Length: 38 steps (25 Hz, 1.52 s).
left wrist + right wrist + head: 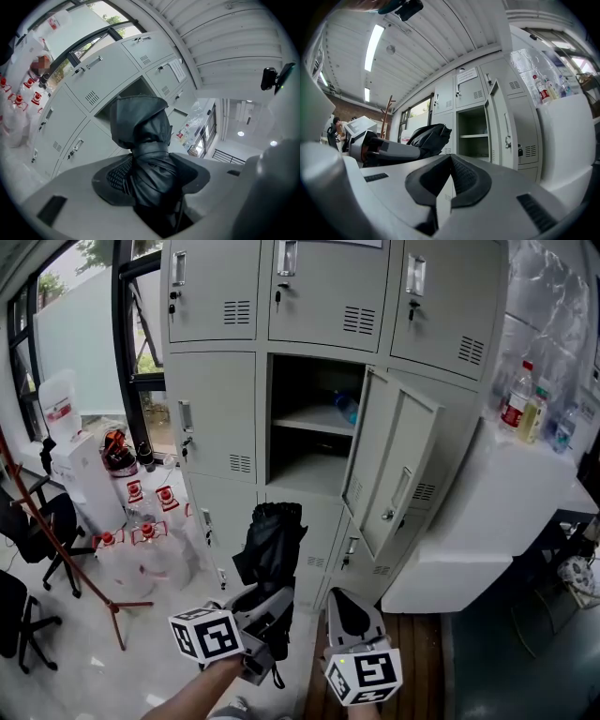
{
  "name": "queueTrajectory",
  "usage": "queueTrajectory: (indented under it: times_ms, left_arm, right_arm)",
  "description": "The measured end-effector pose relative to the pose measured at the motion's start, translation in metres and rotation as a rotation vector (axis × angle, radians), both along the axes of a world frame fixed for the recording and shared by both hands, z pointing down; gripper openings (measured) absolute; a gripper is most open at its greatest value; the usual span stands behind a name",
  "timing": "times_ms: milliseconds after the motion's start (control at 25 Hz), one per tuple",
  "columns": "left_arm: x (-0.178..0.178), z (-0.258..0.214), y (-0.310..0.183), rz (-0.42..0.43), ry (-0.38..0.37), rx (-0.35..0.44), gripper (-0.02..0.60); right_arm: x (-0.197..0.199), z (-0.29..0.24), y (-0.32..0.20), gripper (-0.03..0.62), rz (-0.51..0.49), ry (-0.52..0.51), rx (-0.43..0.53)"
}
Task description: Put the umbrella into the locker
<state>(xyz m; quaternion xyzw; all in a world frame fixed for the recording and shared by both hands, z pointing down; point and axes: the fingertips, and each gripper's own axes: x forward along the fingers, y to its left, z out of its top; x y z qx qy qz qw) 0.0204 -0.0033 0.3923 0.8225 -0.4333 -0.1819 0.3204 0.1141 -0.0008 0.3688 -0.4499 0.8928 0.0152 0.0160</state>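
Room with a glossy white floor (169, 652), a strip of wooden boards (412, 652) at the foot of a bank of grey lockers (216, 296), and a window (84, 324) at left. One middle compartment (314, 460) open, its door (398, 470) swung out to the right, a shelf (314, 420) inside and a blue bottle (347, 409) at the back. Right of the lockers, a white desk (497, 512) carrying bottles (523, 401); to the left, a water dispenser (80, 465), water jugs (141, 545) on the floor, a red-brown coat stand (66, 540) and black chairs (42, 521). Folded black umbrella (272, 540) upright in front of and below the open compartment, outside it, clamped in the left hand-held gripper (265, 604); right hand-held gripper (349, 610) just beside, apart from the umbrella. Shown only by the left gripper view: pads of the left hand-held gripper (150, 176) pressed on either side of the umbrella (143, 140) at its strapped waist, bunched top rising against the lockers. Shown only by the right gripper view: jaws of the right hand-held gripper (451, 180) brought together, nothing between them; ceiling strip lights (375, 44); a paper notice (467, 75) on an upper locker door; the umbrella (429, 136) in side profile at left, level with the open compartment. Shown only by the head view: floor, jugs and desk top.
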Motion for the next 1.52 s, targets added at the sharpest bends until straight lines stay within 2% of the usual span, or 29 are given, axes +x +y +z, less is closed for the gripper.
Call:
queueTrajectory:
  times_ms: [440,1000,1520]
  left_arm:
    - [-0.009,0.015,-0.054,0.021,0.016,-0.016,0.238]
    - [-0.044,0.016,-0.158,0.111,0.007,-0.023,0.238]
    - [-0.081,0.019,-0.221,0.181,0.026,-0.036,0.238]
  right_arm:
    - [-0.009,0.012,-0.051,0.003,0.024,0.022,-0.012]
    - [-0.059,0.004,-0.153,0.003,0.08,0.053,-0.012]
    - [-0.102,-0.002,-0.212,0.003,0.144,0.091,-0.011]
